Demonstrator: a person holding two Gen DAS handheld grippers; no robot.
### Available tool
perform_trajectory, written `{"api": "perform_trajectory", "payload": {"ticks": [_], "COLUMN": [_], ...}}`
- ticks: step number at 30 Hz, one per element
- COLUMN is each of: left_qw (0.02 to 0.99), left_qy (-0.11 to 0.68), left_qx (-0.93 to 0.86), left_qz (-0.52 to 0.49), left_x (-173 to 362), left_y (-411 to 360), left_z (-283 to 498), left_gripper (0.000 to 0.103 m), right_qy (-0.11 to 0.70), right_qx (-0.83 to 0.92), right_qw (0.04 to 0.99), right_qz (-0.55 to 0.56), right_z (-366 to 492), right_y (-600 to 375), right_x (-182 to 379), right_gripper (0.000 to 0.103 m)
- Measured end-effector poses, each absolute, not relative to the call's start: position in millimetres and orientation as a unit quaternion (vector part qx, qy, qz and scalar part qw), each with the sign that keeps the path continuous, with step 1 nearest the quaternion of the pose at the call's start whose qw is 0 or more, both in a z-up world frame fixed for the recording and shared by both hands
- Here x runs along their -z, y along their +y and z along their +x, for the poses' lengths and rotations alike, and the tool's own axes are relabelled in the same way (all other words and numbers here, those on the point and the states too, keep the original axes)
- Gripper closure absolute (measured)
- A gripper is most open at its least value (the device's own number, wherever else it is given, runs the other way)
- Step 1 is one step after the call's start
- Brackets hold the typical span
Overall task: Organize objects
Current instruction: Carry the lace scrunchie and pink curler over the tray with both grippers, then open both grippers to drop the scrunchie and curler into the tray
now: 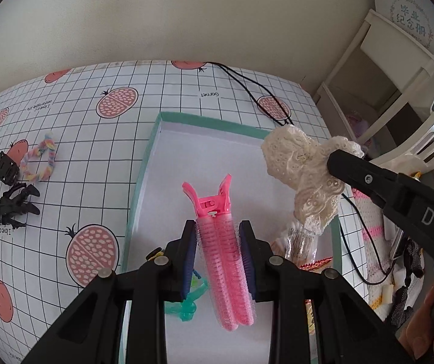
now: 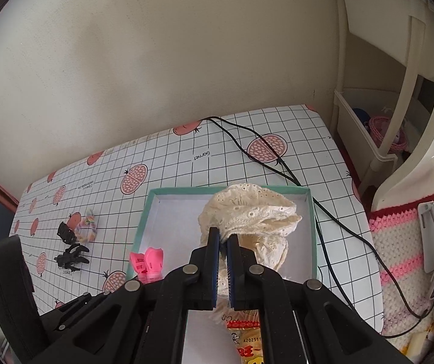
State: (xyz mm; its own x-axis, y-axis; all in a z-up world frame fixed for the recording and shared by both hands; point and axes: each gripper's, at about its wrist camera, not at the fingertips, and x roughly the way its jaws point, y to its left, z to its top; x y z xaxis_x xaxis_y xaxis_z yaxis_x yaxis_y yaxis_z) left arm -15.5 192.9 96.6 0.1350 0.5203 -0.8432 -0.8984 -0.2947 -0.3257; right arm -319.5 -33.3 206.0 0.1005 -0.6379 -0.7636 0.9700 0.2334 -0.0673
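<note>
While both tools hang over the teal-rimmed tray (image 1: 144, 163), each carries one item, so this looks like the sorting-into-tray step of the organizing job

Left tool (image 1: 218, 250): pads clamped on the pink hair-roller clip (image 1: 227, 267), gripped along its ribbed body, clip handles pointing away toward the tray's far end; held above the tray floor, likely for a drop-in. Tool points forward along the tray's length, roughly level

Right tool (image 2: 223, 261): pinched tight on the cream lace bow (image 2: 250, 215), fabric bunched between the pads, the rest flopping forward. From the left view it comes in from the tray's right side, bow hanging over the tray's right rim. A hand (image 1: 423, 321) shows behind it, low at the frame edge

Outside the tray, on the desk (image 1: 74, 115) to its left: two black claw clips (image 1: 12, 188) and a pastel scrunchie (image 1: 39, 160), not yet sorted. A black cord (image 1: 256, 94) runs past the tray's far corner. A snack packet (image 2: 247, 339) lies at the tray's near end under the right tool
</note>
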Motion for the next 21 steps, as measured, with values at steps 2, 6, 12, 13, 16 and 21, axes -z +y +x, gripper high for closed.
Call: {"api": "perform_trajectory", "payload": {"ticks": [2,6,12,13,16,21], "left_qw": [0.563,0.565,0.571,0.572,0.574,0.588], "left_qy": [0.19,0.2,0.21,0.212,0.223,0.23], "left_qx": [-0.625,-0.618,-0.607,-0.606,-0.601,-0.595], "left_qz": [-0.506,-0.51,-0.511,-0.511,-0.509,-0.497], "left_x": [-92,-81,-78,-78,-80,-91], "left_y": [193,194,195,195,194,193], "left_z": [-17,-15,-15,-15,-14,-13], "left_gripper": [0.073,0.073,0.072,0.072,0.069,0.056], "right_qy": [0.358,0.372,0.383,0.384,0.388,0.389], "right_qx": [0.57,0.571,0.575,0.575,0.576,0.579], "right_qw": [0.7,0.689,0.676,0.675,0.672,0.67], "right_qz": [0.238,0.246,0.256,0.258,0.259,0.255], "right_z": [-319,-320,-324,-324,-323,-321], "right_y": [-34,-39,-41,-41,-41,-38], "right_x": [-202,-190,-182,-181,-182,-187], "right_gripper": [0.098,0.098,0.094,0.094,0.094,0.085]}}
